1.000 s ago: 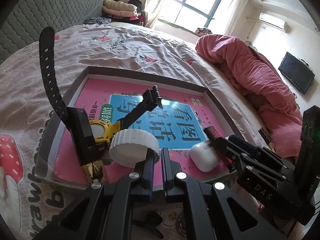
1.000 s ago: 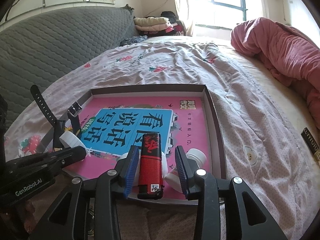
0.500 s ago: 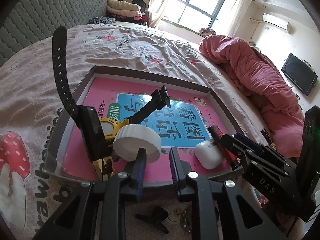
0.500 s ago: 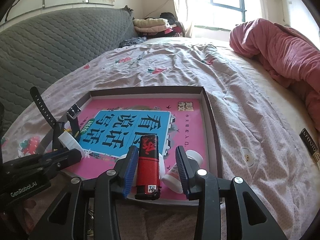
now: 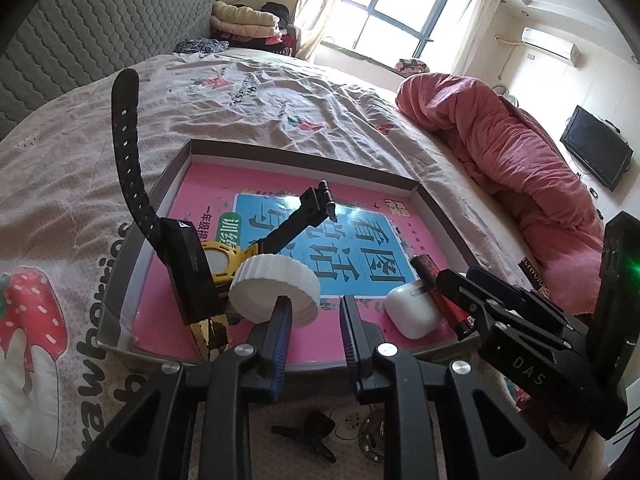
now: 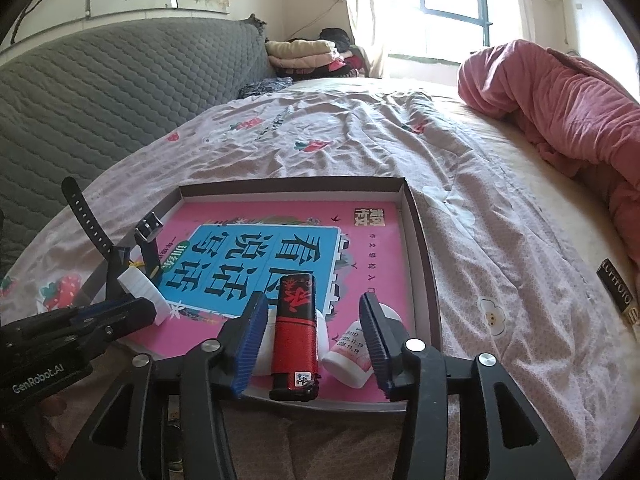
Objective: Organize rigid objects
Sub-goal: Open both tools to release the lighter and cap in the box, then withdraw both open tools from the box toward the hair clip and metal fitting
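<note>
Bed (image 6: 500, 208) is covered by a strawberry-print sheet — a shallow box lid (image 6: 425, 264) lined with a pink-and-blue book cover is set near its front edge. Along the lid's front edge, largest to smallest: watch (image 5: 208, 264) with black strap standing up at the front-left corner, white ribbed cap (image 5: 276, 280) leaned against it, white earbud case (image 5: 412, 312), red lighter (image 6: 295, 332), small white bottle (image 6: 352, 354) at front-right. Left gripper (image 5: 314, 328) is seen partly open, nothing clamped, one of its fingers just beside the cap. Right gripper (image 6: 310, 340) — jaws opening, lighter between them, pads clear of it.
</note>
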Action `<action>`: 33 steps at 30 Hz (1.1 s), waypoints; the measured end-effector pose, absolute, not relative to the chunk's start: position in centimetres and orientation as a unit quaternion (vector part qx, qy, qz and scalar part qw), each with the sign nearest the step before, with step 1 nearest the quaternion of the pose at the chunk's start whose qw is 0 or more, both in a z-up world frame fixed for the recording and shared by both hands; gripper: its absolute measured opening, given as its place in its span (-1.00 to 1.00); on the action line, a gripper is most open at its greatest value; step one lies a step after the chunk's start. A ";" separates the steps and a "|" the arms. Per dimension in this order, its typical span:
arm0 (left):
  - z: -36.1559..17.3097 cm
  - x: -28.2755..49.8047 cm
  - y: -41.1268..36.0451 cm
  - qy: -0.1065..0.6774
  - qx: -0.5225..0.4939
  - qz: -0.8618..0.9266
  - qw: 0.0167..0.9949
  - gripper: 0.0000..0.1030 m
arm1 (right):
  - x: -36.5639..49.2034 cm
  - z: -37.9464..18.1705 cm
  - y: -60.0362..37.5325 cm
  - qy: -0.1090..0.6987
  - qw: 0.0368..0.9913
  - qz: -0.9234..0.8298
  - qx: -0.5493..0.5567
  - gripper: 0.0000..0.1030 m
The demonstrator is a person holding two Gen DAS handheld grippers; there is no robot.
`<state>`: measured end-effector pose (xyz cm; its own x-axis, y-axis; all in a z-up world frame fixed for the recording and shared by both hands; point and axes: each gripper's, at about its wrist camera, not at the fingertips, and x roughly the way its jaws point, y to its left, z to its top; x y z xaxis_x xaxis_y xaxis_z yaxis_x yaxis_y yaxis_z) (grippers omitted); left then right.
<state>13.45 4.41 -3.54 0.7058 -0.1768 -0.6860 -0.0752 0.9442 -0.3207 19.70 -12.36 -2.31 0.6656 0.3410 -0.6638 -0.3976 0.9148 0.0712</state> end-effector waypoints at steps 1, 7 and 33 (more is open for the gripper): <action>-3.5 13.5 4.4 0.384 -0.164 -0.029 0.908 -0.52 | 19.7 -2.3 -12.3 0.356 0.911 0.203 -0.041 -0.03; -3.0 13.1 4.5 0.381 -0.158 -0.026 0.911 -0.50 | 19.6 -2.3 -12.3 0.354 0.912 0.201 -0.044 0.01; 0.0 10.6 6.0 0.348 -0.154 -0.014 0.925 -0.16 | 17.1 0.4 -13.0 0.304 0.930 0.199 -0.049 0.44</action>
<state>10.60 6.04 0.03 0.7576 -0.1328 -0.6391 -0.0814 0.9522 -0.2944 17.15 -13.03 0.40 0.7353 0.3412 -0.5855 -0.4010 0.9156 0.0299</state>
